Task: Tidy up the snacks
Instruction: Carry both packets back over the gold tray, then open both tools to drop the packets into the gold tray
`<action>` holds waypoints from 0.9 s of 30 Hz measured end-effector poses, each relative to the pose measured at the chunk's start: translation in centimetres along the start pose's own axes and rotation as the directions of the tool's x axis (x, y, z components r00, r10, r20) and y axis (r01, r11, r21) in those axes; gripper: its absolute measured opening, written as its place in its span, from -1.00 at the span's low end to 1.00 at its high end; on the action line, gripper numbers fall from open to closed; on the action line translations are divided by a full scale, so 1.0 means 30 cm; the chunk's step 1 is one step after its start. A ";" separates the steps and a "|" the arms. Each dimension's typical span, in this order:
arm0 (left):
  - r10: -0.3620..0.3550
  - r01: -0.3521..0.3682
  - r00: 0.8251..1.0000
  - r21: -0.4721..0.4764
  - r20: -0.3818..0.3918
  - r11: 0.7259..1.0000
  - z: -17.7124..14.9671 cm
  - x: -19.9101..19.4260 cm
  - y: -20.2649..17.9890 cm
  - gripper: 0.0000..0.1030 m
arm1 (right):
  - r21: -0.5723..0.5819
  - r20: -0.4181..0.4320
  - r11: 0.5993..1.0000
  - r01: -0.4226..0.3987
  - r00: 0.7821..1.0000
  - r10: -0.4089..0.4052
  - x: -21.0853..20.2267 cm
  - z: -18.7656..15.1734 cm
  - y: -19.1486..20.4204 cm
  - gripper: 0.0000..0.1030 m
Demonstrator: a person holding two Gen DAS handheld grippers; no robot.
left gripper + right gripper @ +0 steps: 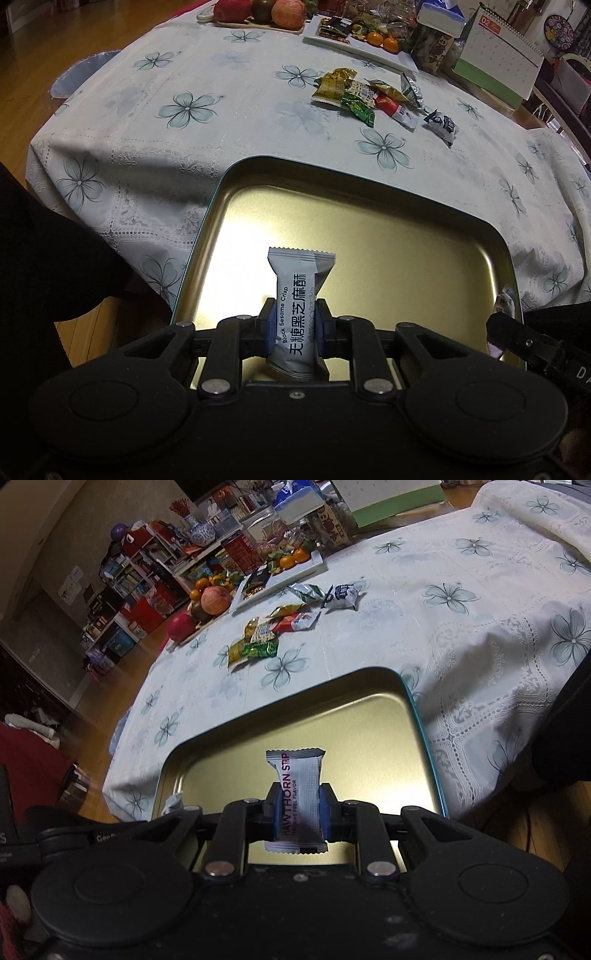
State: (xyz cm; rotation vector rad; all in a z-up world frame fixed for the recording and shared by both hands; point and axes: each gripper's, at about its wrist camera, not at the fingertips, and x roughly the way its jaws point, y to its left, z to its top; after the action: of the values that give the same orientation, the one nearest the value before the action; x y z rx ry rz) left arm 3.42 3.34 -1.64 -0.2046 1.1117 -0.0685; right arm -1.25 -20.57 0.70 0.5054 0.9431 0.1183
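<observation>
A grey sesame crisp packet (300,325), printed "Black Sesame Crisp", stands upright between the blue pads of the left gripper (295,328), whose jaws are nearly closed and press on its sides. It hangs over the near part of a shallow gold tin tray (388,236) with a teal rim. The right gripper (297,812) clamps a white hawthorn strip packet (295,797), also upright, jaws closed tight on it, over the same tray (295,716). In the left wrist view the right gripper's black tip with its packet edge shows at the tray's right rim (504,314).

The tray lies at the near edge of a table covered by a white tablecloth (229,155) with blue flower prints and lace trim. Farther back, well apart from the tray, lies a loose pile of wrapped snacks (369,98): yellow, green, red and white packets. Beyond it stand a white plate of sweets and small oranges (354,40), a board of fruit (266,16) and a desk calendar (502,55).
</observation>
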 end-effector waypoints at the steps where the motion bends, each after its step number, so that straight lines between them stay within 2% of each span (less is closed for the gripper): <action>1: 0.001 -0.001 1.000 -0.003 -0.006 1.000 -0.005 0.000 0.002 -0.48 | -0.008 -0.009 1.000 0.003 1.000 -0.004 -0.001 -0.008 0.004 -0.58; 7: 0.000 -0.001 0.999 -0.021 -0.036 1.000 -0.029 0.001 0.014 -0.48 | -0.052 -0.072 0.998 0.020 0.997 -0.023 -0.003 -0.055 0.027 -0.58; 11: 0.009 -0.010 1.000 -0.016 -0.029 1.000 -0.027 0.001 0.011 -0.47 | -0.077 -0.073 0.997 0.029 0.997 -0.035 -0.006 -0.067 0.039 -0.58; 27: 0.010 -0.011 0.999 -0.026 -0.031 1.000 -0.023 0.005 0.011 -0.45 | -0.052 -0.090 0.998 0.038 0.995 -0.043 0.003 -0.065 0.031 -0.55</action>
State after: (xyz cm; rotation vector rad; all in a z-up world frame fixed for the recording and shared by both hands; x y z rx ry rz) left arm 2.86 3.53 -2.14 -0.2215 1.1446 -0.0482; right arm -2.64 -19.03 0.13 0.4367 1.0363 0.1290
